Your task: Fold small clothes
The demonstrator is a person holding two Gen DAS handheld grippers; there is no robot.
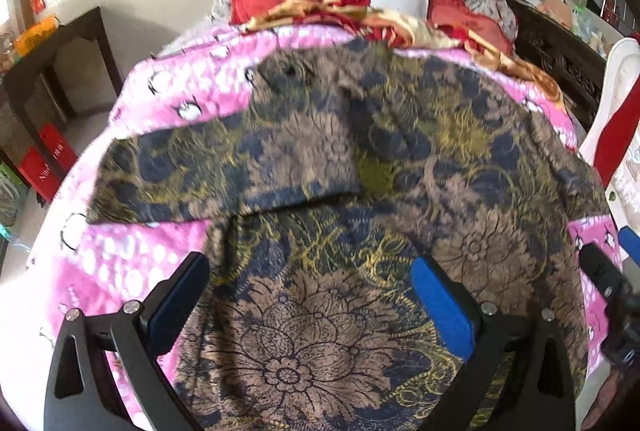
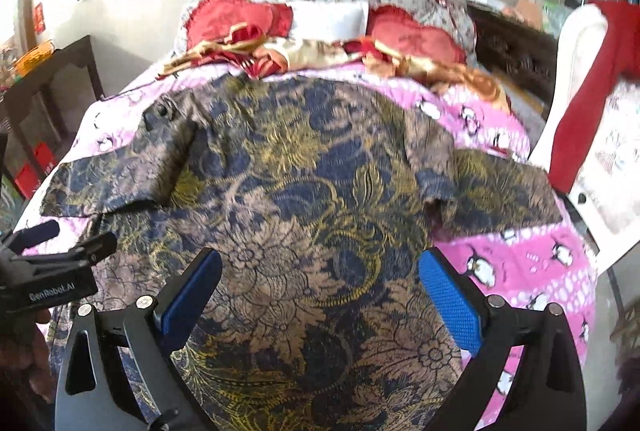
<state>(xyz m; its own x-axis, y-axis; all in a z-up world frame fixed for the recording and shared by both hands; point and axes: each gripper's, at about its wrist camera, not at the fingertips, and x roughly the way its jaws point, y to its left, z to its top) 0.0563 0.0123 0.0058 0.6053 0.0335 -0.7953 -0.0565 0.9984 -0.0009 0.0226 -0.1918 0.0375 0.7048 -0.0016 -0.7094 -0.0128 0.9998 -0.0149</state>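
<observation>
My navy, gold and tan floral-print shirt lies spread flat on the pink penguin-print bed cover, collar far from me. Both my left tool and right tool hang open over its near hem, the left sleeve nearer my left one.

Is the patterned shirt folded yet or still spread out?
Spread, not folded. The patterned shirt lies flat on the pink blanket with both sleeves out sideways; the left tongs and right tongs are open above it.
</observation>
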